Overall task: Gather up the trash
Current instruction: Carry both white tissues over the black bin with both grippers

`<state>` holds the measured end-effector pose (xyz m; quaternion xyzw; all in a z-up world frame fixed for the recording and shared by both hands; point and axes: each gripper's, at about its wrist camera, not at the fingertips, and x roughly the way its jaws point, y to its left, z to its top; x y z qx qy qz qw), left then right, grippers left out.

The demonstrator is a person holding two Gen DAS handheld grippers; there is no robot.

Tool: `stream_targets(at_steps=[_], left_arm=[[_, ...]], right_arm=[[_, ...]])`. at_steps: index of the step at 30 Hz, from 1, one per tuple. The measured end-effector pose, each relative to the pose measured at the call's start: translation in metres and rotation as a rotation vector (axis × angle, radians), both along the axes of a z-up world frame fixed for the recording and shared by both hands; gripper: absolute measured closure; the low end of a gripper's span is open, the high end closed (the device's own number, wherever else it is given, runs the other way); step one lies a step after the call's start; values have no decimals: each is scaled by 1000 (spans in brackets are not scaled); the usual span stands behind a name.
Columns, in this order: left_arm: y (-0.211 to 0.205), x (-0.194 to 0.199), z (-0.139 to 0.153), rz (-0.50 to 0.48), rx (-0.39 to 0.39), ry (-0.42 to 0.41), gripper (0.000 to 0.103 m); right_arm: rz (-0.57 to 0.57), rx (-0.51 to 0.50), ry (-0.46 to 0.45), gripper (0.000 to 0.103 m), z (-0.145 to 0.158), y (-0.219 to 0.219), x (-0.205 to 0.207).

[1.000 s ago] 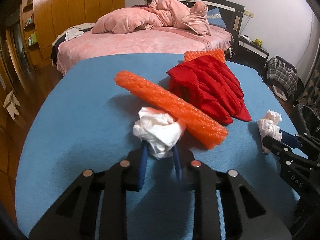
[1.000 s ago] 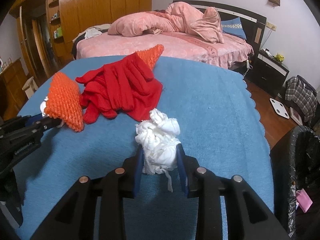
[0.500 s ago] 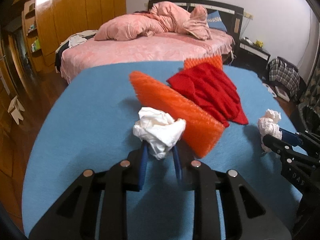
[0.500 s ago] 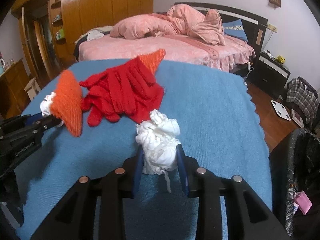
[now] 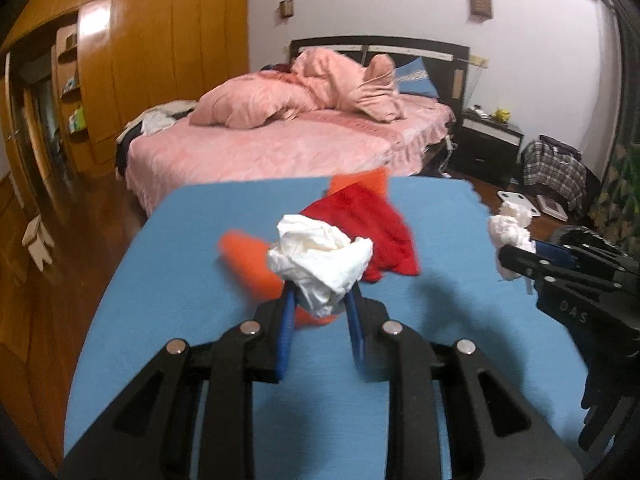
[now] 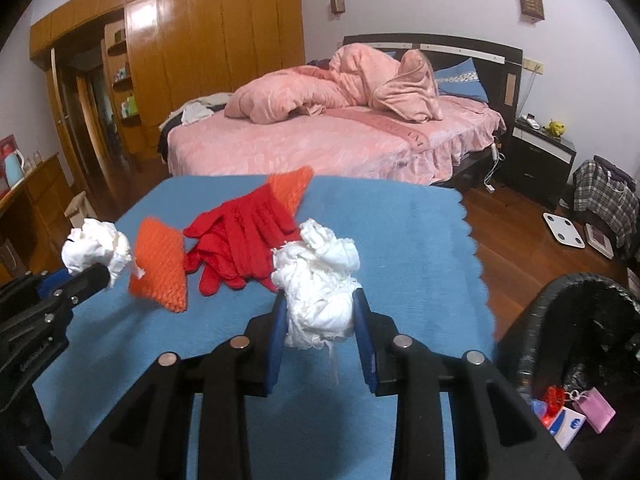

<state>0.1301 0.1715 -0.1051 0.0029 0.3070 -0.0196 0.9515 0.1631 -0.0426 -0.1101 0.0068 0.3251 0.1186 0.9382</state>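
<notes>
My left gripper (image 5: pixel 320 300) is shut on a crumpled white paper wad (image 5: pixel 320 258), held above the blue table (image 5: pixel 168 292). The same wad (image 6: pixel 94 246) shows at the left of the right wrist view, in the left gripper (image 6: pixel 96 276). My right gripper (image 6: pixel 320 312) is shut on a second, shredded white paper wad (image 6: pixel 316 280), also lifted off the cloth; it appears at the right of the left wrist view as a white wad (image 5: pixel 510 232) in the right gripper (image 5: pixel 516 260). A black trash bin (image 6: pixel 580 320) stands right of the table.
Orange foam netting (image 6: pixel 160 264) and red gloves (image 6: pixel 244 236) lie mid-table, with another orange netting piece (image 6: pixel 292 188) behind. A pink bed (image 6: pixel 328 140) stands beyond. Wooden floor, a scale (image 6: pixel 564 228) and a plaid bag (image 6: pixel 604 192) are at the right.
Both grippers rose from the table with their paper wads still held. The views tilted up, so more of the bed and room shows, and the orange netting and gloves now sit lower behind the wads.
</notes>
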Motion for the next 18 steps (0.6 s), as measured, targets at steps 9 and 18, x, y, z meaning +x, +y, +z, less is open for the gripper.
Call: stream_targets(at_steps=[9,18], left_arm=[[-64,-1,11,-108,-21,-9,79],[-121,1,7,-204,-51,-3,79]], right_arm=[[-68,1,-26,71,19,-53,-20],[-183,-21,-34,71,21,-115,-42]])
